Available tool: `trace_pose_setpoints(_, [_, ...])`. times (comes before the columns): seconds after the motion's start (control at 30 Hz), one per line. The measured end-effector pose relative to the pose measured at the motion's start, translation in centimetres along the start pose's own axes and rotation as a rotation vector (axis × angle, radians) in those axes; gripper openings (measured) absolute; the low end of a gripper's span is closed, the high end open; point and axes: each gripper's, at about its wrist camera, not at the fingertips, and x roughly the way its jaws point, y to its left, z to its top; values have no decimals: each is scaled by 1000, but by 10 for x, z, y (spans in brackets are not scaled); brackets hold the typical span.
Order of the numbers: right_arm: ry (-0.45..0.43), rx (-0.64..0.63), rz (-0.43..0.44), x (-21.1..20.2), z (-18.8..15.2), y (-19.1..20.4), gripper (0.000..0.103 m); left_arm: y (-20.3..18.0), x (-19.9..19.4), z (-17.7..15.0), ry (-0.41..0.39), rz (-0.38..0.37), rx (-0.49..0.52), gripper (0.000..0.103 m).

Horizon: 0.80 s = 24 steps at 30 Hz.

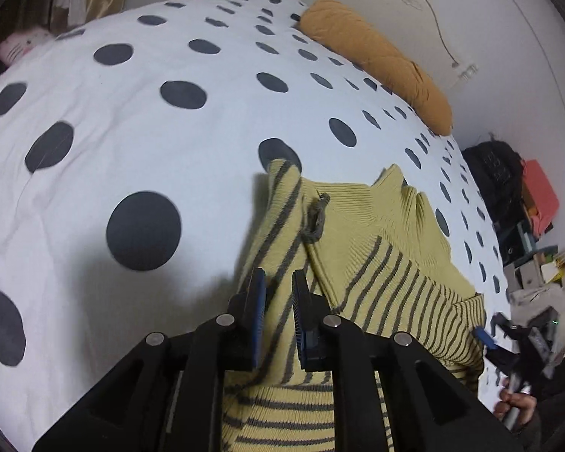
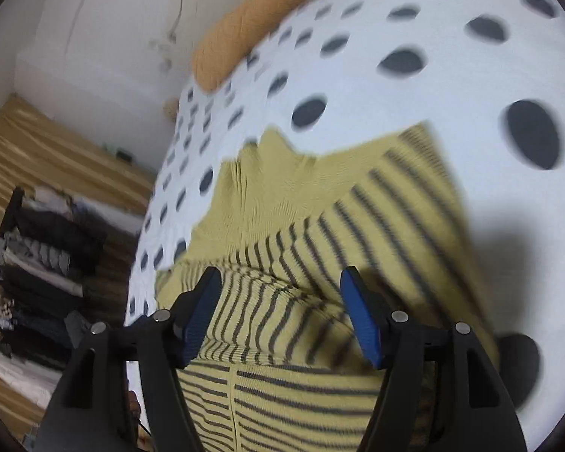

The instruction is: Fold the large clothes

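Both grippers over sweater (image 1: 376,233) near bed (image 1: 132,132) edge: left gripper (image 1: 278,316) clamped on fabric, right gripper (image 2: 282,312) apart. Risk: knit slips, fold skews.

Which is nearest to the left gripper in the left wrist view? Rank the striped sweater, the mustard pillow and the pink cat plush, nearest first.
1. Striped sweater: between and just ahead of the left gripper.
2. Mustard pillow: far right edge of the bed, by the wall.
3. Pink cat plush: far left corner; too close to the pillow to rank surely.
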Motion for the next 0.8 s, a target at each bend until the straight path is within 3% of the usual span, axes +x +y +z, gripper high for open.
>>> trace_pose_setpoints(0.1, [162,82,76,45,-9,1,66,8,-2,-1,14,22,6,14])
trace_pose_setpoints(0.17, [212,98,148,49,-20,10,66,18,-9,-4,20,25,3,19])
trace_pose_setpoints(0.23, [271,137,243,49,-34,17,66,25,-16,-5,14,26,-12,32])
trace_pose_setpoints(0.27, [324,144,305,49,-45,24,66,28,-19,-6,10,25,-21,34])
trace_pose_setpoints(0.4, [461,133,342,52,-89,41,67,34,-25,-11,26,4,-53,35])
trace_pose_setpoints(0.53, [611,45,322,65,-143,71,67,26,-28,-15,62,-88,-78,35])
trace_pose_setpoints(0.6, [592,6,316,59,-150,83,67,19,-31,-16,72,-143,-89,43])
trace_pose_setpoints(0.63, [532,-10,326,50,-144,88,67,15,-31,-15,71,-176,-100,50])
trace_pose_setpoints(0.7, [377,-49,302,37,-115,94,67,0,-25,-9,77,-218,-101,53])
trace_pose_setpoints(0.73, [290,-80,247,33,-93,95,67,-11,-17,-4,88,-234,-95,53])
trace_pose_setpoints(0.8, [217,-100,131,36,-61,90,67,-38,6,9,127,-256,-71,53])
